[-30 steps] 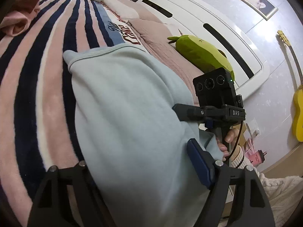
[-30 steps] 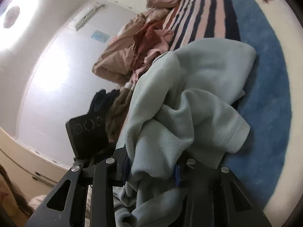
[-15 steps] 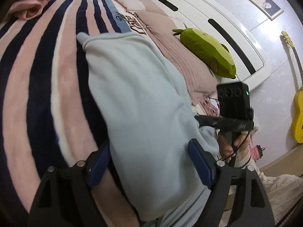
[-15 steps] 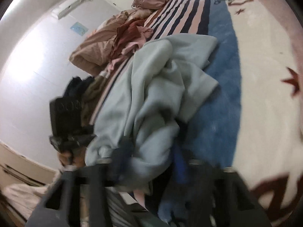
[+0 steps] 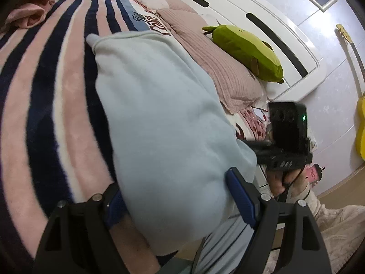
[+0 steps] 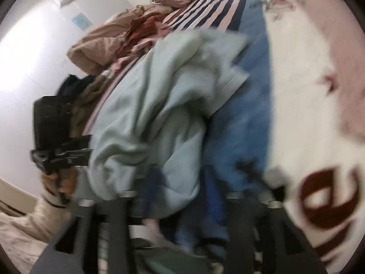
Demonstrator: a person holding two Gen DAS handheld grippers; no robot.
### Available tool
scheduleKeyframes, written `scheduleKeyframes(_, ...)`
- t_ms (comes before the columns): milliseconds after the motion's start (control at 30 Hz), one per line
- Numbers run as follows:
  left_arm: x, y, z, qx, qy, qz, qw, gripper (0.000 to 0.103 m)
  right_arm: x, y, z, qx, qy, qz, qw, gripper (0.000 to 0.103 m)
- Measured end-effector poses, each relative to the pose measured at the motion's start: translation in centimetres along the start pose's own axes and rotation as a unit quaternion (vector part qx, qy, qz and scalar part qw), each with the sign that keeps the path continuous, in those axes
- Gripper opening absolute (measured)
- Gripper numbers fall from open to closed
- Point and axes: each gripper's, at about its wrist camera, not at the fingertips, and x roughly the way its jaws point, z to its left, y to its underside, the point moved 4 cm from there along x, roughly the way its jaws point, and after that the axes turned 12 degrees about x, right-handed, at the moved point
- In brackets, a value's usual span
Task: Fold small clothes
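Left wrist view: the garment (image 5: 159,114), pale blue fleece with a soft, matte nap, lies as a long rounded bundle on the blanket (image 5: 45,91). Its far end has a stitched hem that comes to a small corner. Its near end fills the gap between the blue pads of the left gripper (image 5: 173,194). The jaws stand wide and both pads touch the cloth, but whether they squeeze it cannot be told. The blanket is plush, striped pink, navy and cream, with a blue band and dark red lettering beside the stripes. Beyond the garment lies a ribbed pink pillow (image 5: 228,73), and on it a smooth green plush toy (image 5: 246,52), oval and tapered. Behind them stands a glossy white headboard (image 5: 262,11) with dark slots. A yellow guitar (image 5: 360,125) leans on the wall at the right.

The right hand (image 5: 280,182), in a cream knit sleeve, grips the black handle of its tool at the bundle's right side.

The right wrist view is blurred. The right gripper (image 6: 175,196) has its jaws opening. A loose, crumpled fold of the garment hangs between them, and the pads are not pressing on it. From this side the garment is rumpled, with a flat hemmed panel sticking out over the blue band. A heap of tan, rust and pink clothes (image 6: 109,45) lies further up the bed.
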Motion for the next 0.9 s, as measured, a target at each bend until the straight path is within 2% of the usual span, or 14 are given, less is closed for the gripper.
scheduleKeyframes(67,-0.7,-0.3,0.4,0.001,-0.011,-0.004,0.9999,0.078,-1.2,-1.4,-0.4,-0.006,0.02,-0.028,0.999,0.06)
scheduleKeyframes(100,-1.0,-0.7,0.7,-0.003,-0.015,-0.009,0.9998,0.078,-1.6,-2.5,-0.5,0.001,0.016,-0.037,0.999,0.062)
scheduleKeyframes(167,-1.6,-1.5,1.5,-0.015,-0.01,-0.023,0.9996,0.078,-1.7,-4.3,-0.7,0.019,-0.014,-0.042,0.999,0.073)
scheduleKeyframes(200,-1.6,-1.9,1.8,-0.018,-0.007,-0.03,0.9994,0.078,-1.1,-5.3,-0.7,0.028,-0.029,-0.038,0.998,0.082)
scheduleKeyframes(300,-1.2,-3.5,3.3,-0.027,-0.017,-0.038,0.9988,0.078,1.7,-7.7,-0.9,0.063,-0.073,-0.014,0.995,0.089)
scheduleKeyframes(400,0.4,-4.6,4.8,-0.041,-0.003,-0.03,0.9987,0.078,5.3,-9.1,-2.0,0.109,-0.106,0.032,0.988,0.093)
scheduleKeyframes(467,1.7,-4.7,5.6,-0.052,0.007,-0.016,0.9985,0.067,6.7,-9.2,-2.2,0.122,-0.134,0.056,0.982,0.095)
scheduleKeyframes(500,2.0,-4.6,5.8,-0.053,0.007,-0.015,0.9985,0.063,7.1,-9.4,-1.9,0.112,-0.141,0.057,0.982,0.091)
scheduleKeyframes(533,2.4,-4.5,5.9,-0.051,0.012,-0.018,0.9984,0.054,7.3,-9.4,-1.4,0.105,-0.145,0.059,0.982,0.073)
scheduleKeyframes(567,2.5,-4.4,5.9,-0.053,0.023,-0.02,0.9981,0.035,7.7,-9.3,-1.2,0.108,-0.151,0.068,0.98,0.062)
scheduleKeyframes(600,2.7,-4.3,5.9,-0.058,0.035,-0.021,0.9975,0.028,8.3,-9.1,-1.0,0.127,-0.169,0.08,0.974,0.045)
scheduleKeyframes(633,2.7,-4.4,6.0,-0.062,0.034,-0.024,0.9972,0.026,8.6,-8.9,-0.8,0.136,-0.181,0.088,0.97,0.044)
scheduleKeyframes(800,0.7,-5.6,4.7,-0.049,0.026,-0.047,0.9974,0.02,7.2,-8.9,1.3,0.114,-0.192,0.055,0.973,0.034)
scheduleKeyframes(900,-2.2,-6.7,3.1,-0.008,-0.014,-0.059,0.9981,0.019,4.9,-9.2,4.1,0.076,-0.195,0.028,0.977,0.033)
